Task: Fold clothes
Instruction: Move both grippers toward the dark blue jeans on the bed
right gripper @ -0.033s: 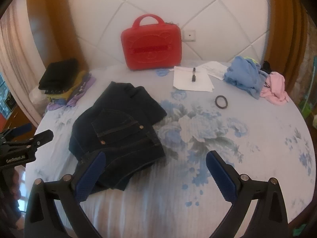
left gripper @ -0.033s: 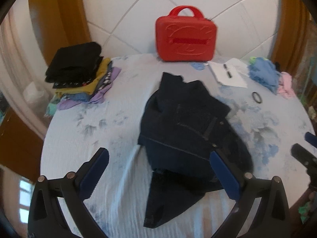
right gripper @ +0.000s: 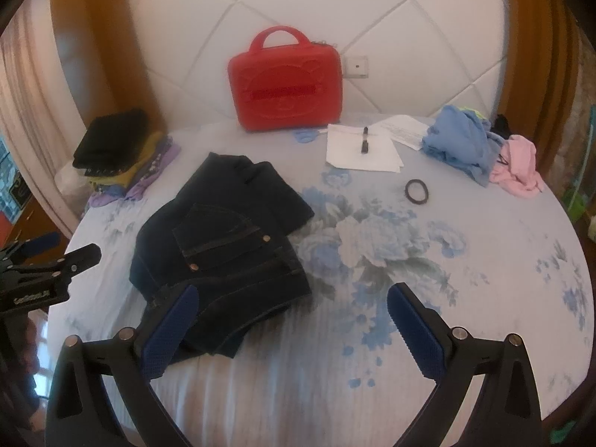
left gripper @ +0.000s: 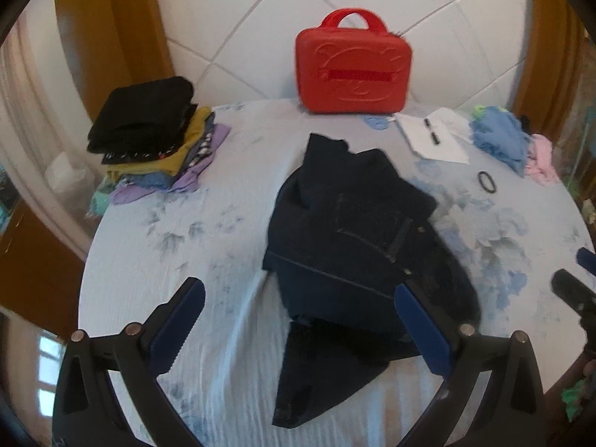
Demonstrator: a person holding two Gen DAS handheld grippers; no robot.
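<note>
Both jaws wide; jeans (right gripper: 223,238) prob. part-folded.

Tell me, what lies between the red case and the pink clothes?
In the right wrist view: white papers with a black pen, then crumpled blue clothes.

Jeans (right gripper: 223,246): dark, matt denim with pale stitching and small shiny metal rivets. Bed (right gripper: 465,335) sheet: matt, finely ribbed cloth with a printed blue floral pattern. Case (right gripper: 285,87): red, smooth moulded shell with embossed relief and a slight sheen. Headboard (right gripper: 409,18): white, smooth padded panels, framed in glossy brown wood. Paper (right gripper: 346,151): flat, matt white sheets. Stack (left gripper: 149,138) at the bed's far left edge: soft, matt folded cloth. Right gripper (right gripper: 290,320) and left gripper (left gripper: 298,316): black matt plastic, blue textured pads, metal pins.
</note>
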